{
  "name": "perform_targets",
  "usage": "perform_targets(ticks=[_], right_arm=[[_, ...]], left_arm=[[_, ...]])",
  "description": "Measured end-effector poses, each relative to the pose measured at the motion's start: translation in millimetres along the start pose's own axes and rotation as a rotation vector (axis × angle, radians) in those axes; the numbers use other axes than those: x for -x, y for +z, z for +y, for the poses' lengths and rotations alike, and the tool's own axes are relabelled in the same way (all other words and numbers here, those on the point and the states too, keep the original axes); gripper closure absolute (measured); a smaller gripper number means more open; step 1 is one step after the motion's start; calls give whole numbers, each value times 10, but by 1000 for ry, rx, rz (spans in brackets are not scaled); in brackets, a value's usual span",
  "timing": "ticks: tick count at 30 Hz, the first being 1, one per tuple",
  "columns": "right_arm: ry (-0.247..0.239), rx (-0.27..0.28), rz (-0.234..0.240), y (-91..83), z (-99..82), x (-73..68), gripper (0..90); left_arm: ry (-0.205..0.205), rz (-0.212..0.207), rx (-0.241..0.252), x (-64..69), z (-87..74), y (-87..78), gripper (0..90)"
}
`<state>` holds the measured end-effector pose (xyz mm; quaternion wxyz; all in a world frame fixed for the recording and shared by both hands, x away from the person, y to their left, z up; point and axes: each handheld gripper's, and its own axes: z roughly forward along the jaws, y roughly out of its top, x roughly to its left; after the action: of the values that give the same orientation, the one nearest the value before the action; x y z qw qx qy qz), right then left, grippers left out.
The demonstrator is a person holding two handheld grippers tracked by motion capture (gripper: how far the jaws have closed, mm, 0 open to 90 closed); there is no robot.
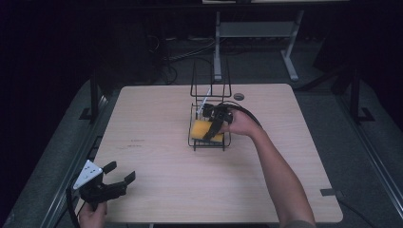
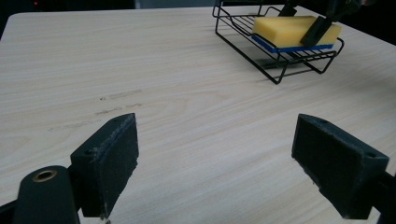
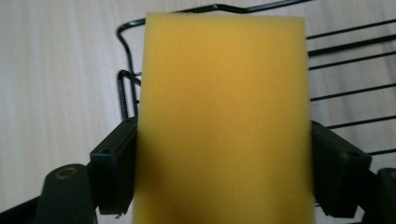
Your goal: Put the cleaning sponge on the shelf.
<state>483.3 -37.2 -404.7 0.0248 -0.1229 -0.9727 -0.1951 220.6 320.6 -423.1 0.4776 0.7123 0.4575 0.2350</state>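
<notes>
- No readable writing or brand anywhere.
- Right tool (image 1: 210,127) clenched across yellow sponge (image 3: 224,121) inside wire rack (image 1: 210,102), mid-surface.
- Left tool (image 1: 121,173) released, at near-left surface (image 1: 157,190) edge, well apart.

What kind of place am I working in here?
Probably a lab or test workspace, not a kitchen: a bare wooden table in a dark room, cables on the floor behind it, and a metal stand. A wire rack with a yellow sponge is the only prop.
</notes>
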Motion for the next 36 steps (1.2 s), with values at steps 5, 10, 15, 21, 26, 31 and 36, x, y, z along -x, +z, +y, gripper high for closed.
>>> perform_targets(ticks=[5,10,15,21,26,31,36], right_arm=[[-1,5,5,15,-18,4,213],[2,27,4,23,-51,10,196],[18,61,4,31,-117,20,188],[21,77,4,-27,-125,-5,174],[19,89,-9,-65,-121,-26,157],[13,89,-24,-80,-116,-53,155],[15,126,-35,-119,-106,-71,149]], left_arm=[[-1,0,0,3,1,2,140],[1,1,-3,5,0,5,140],[4,-1,-3,16,1,12,140],[8,-1,-7,22,2,18,140],[10,-2,-9,25,1,19,140],[10,-3,-10,25,1,24,140],[6,-1,-9,23,0,19,140]])
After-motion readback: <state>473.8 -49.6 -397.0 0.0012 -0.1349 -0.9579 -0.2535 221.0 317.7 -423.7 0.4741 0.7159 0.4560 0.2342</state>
